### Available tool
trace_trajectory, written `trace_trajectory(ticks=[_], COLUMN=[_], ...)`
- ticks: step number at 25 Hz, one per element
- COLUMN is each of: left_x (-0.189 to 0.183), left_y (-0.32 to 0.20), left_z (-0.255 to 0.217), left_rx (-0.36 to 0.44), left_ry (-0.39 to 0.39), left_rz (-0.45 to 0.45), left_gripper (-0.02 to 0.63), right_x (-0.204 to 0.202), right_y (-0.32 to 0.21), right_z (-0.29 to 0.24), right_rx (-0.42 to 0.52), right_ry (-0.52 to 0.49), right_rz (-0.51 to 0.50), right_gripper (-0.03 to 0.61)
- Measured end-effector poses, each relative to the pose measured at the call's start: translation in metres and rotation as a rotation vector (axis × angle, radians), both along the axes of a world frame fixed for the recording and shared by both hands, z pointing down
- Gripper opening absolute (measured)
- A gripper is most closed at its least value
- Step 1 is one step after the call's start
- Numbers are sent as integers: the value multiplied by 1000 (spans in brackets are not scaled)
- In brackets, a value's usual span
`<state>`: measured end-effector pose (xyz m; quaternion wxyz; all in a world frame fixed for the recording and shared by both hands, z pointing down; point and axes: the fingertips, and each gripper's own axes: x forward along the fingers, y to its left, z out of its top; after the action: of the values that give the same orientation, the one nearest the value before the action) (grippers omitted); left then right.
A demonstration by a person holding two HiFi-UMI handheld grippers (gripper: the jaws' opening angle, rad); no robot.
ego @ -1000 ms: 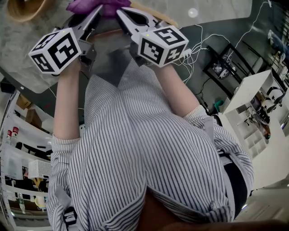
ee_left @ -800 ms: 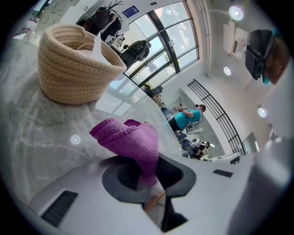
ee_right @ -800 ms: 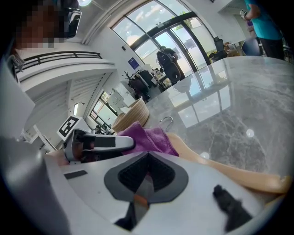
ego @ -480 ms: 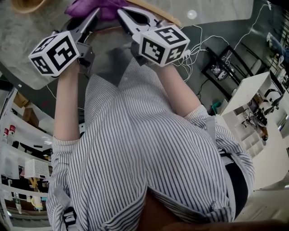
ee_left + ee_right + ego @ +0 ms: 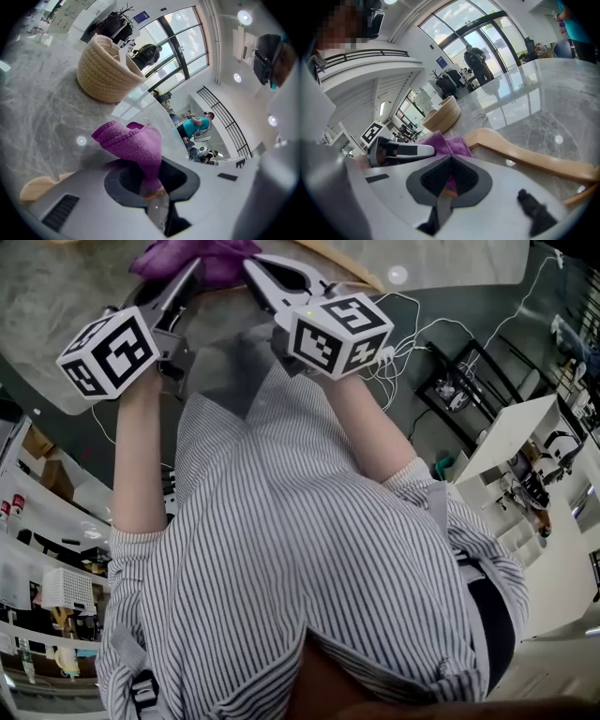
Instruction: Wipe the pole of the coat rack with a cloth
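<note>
Your left gripper (image 5: 152, 187) is clamped on the purple cloth (image 5: 133, 143): its jaws are closed down on a fold, and the rest of the cloth bunches up above them over the grey marble table (image 5: 37, 122). Your right gripper (image 5: 450, 180) is also pinched nearly shut, with a sliver of the same cloth (image 5: 447, 143) caught between its pads. So the cloth hangs between your two grippers, just above the table, with nothing else touching it that I can see. In the head view the left gripper (image 5: 187, 273) and the right gripper (image 5: 255, 268) both point away from you, and their tips converge on the cloth (image 5: 202, 254) at the top edge. The marker cubes sit over your hands, above your striped shirt (image 5: 300, 549). From the right gripper view, the left gripper (image 5: 431, 150) lies just left of the cloth. A wooden hanger (image 5: 520, 152) lies on the table (image 5: 553, 108) just right of the cloth, its metal hook pointing away. A woven basket (image 5: 443, 115) stands farther back on the table; the left gripper view shows that basket (image 5: 105, 72) upright, well beyond the cloth. A tan shape at the left gripper view's lower left may be part of the hanger; I cannot tell.
</note>
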<state>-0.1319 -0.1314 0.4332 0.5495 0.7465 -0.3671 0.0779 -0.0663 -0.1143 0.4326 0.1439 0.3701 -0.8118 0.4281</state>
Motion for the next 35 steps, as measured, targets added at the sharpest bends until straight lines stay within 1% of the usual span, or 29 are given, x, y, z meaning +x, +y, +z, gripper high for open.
trace_trajectory(ticks=[9,13,15,27,35], left_x=[-23,-42,-45,-66,-84], left_y=[14,24,26,41,52], left_z=[3,5,5,9,8], left_rx=[-9,-13,-14,-52,-52], left_ry=[-2,1,2,66,67], left_rz=[-52,-76,-85,-179,-226], left_gripper=[81,81,81,81,81], right_x=[-12,-26,-28,-35,-47], right_y=[10,17,18,26,32], right_z=[-1,1,1,1,-1], right_rx=[5,6,7,11,15], right_ry=[1,4,5,8,8], right_rz=[-32,-45,-51,-84,-114], right_gripper=[15,15,15,15,15])
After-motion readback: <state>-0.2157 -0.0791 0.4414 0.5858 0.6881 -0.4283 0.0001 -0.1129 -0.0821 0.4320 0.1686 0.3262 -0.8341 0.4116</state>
